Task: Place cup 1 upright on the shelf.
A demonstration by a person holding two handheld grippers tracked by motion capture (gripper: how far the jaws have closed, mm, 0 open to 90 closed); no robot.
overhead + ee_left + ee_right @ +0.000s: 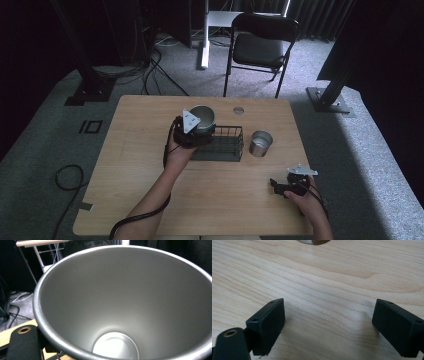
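Item one: my left tongs (pixel 196 131), clenched on the rim of a metal cup (pixel 202 118), held over the left end of the black wire basket (pixel 226 148) near the middle of the surface (pixel 130 150); whether the cup touches the basket I cannot tell, since my hand (pixel 178 154) and the tongs' body cover that corner; in the left gripper view the cup (pixel 125 297) looms large, its open mouth toward the camera and its pale bottom visible deep inside; its right and lower rim are cut off by the frame, and one black jaw shows at the lower left, the other hidden.

Item two: a second metal cup (pixel 260 143), upright on the surface just right of the basket, apart from it.

Item three: my right tongs (pixel 274 186), released, jaws wide with nothing between them, low over the bare wood near the front right corner; in the right gripper view the tongs (pixel 329 322) frame plain grain, and a round dark-edged shape at the top edge is cut off, too little of it shown to name.

Item four: a folding chair (pixel 260 47) on the floor beyond the surface; the room behind is dark and hard to read.
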